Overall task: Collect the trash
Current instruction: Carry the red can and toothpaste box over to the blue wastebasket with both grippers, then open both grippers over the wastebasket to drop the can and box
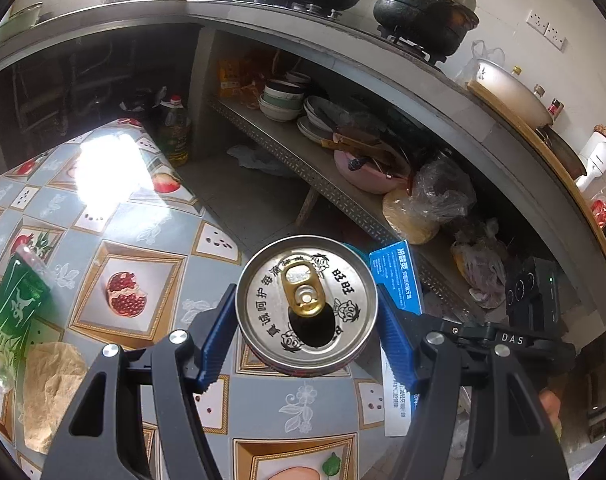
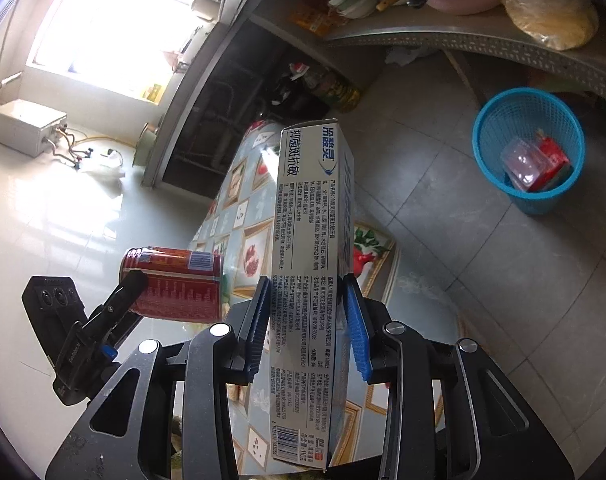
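An opened red aluminium drink can (image 1: pixel 307 306), clamped in the left tool (image 1: pixel 306 330), and a long toothpaste carton (image 2: pixel 313 280), gripped by the right tool (image 2: pixel 308 320), hang above the patterned table (image 1: pixel 143 240), well short of the blue mesh wastebasket (image 2: pixel 529 152); releasing early would likely miss it.

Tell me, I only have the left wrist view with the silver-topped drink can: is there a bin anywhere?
Observer: Yes, a blue plastic mesh waste basket stands on the grey tiled floor.
Operator: Empty?
Observer: No, a red packet and clear plastic wrapping lie inside.
Operator: And my right gripper?
Observer: The right gripper is clamped on a long white-and-blue toothpaste box.
Operator: The can's side?
Observer: Red with a barcode, held in the left gripper.
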### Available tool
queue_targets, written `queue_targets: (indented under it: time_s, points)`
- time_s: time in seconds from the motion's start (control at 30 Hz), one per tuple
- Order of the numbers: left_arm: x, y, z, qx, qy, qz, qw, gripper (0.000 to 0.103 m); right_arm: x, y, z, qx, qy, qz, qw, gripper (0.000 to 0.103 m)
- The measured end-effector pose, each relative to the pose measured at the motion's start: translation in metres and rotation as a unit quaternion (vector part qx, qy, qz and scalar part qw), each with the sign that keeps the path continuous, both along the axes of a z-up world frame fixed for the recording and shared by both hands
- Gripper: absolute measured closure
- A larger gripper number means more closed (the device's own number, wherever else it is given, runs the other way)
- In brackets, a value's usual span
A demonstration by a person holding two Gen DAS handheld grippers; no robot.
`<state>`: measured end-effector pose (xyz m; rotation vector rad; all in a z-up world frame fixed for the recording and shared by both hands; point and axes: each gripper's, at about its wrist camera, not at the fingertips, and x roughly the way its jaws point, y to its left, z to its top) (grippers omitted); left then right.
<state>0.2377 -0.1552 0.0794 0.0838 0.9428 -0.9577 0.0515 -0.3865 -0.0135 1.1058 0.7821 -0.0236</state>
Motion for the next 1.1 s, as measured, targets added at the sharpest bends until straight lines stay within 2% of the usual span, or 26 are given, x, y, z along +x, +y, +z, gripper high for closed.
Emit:
queue_targets:
  time_s: [0.27, 0.47, 0.67, 0.83, 0.97, 1.1]
  points:
    - [0.012, -0.088, -0.022, 0.016, 0.053, -0.055, 0.997, 0.039, -0.047, -0.054, -0.016, -0.006, 0.019, -0.089, 0.996, 0.069]
    - [0.027, -0.176, -0.061, 0.063, 0.107, -0.097, 0.9875, 0.039, -0.07, -0.097, -0.056, 0.008, 0.063, -0.141, 0.988, 0.069]
    - [0.039, -0.267, -0.125, 0.145, 0.139, -0.124, 0.9717, 0.039, -0.06, -0.143, -0.116, 0.065, 0.085, -0.164, 0.981, 0.069]
    - [0.054, -0.318, -0.191, 0.202, 0.175, -0.112, 0.957, 0.039, -0.036, -0.169, -0.18, 0.124, 0.105, -0.186, 0.969, 0.069]
    - [0.066, -0.348, -0.235, 0.228, 0.203, -0.093, 0.9476, 0.039, -0.016, -0.185, -0.216, 0.154, 0.117, -0.202, 0.96, 0.069]
    - [0.075, -0.373, -0.265, 0.24, 0.208, -0.078, 0.9452, 0.039, -0.002, -0.199, -0.241, 0.167, 0.128, -0.232, 0.95, 0.069]
